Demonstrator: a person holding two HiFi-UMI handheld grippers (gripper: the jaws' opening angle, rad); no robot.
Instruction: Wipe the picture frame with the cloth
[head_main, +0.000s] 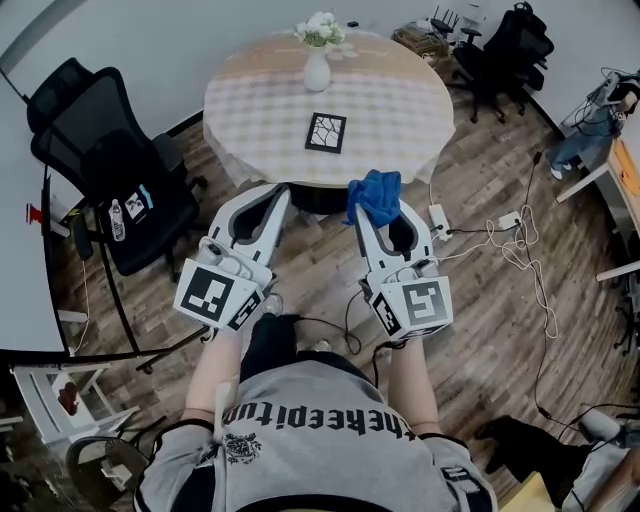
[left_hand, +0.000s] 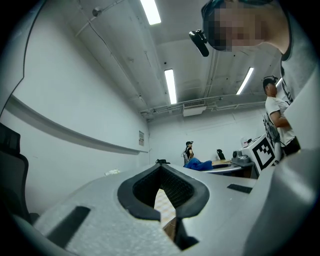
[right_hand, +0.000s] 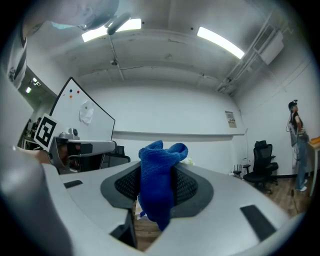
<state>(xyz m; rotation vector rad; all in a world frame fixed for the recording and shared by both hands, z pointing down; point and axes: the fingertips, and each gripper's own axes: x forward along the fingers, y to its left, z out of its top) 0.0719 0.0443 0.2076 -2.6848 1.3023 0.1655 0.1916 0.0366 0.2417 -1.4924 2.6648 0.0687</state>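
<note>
The grey shirt (head_main: 310, 425) carries one line of black lettering across the chest, reading roughly "theheepitun"; folds make its ends unsure. The cubes on the left gripper (head_main: 281, 192) and right gripper (head_main: 378, 198) bear black-and-white square markers, patterns without letters. Small wall notices (left_hand: 141, 138) (right_hand: 230, 119) are too small to read.
</note>
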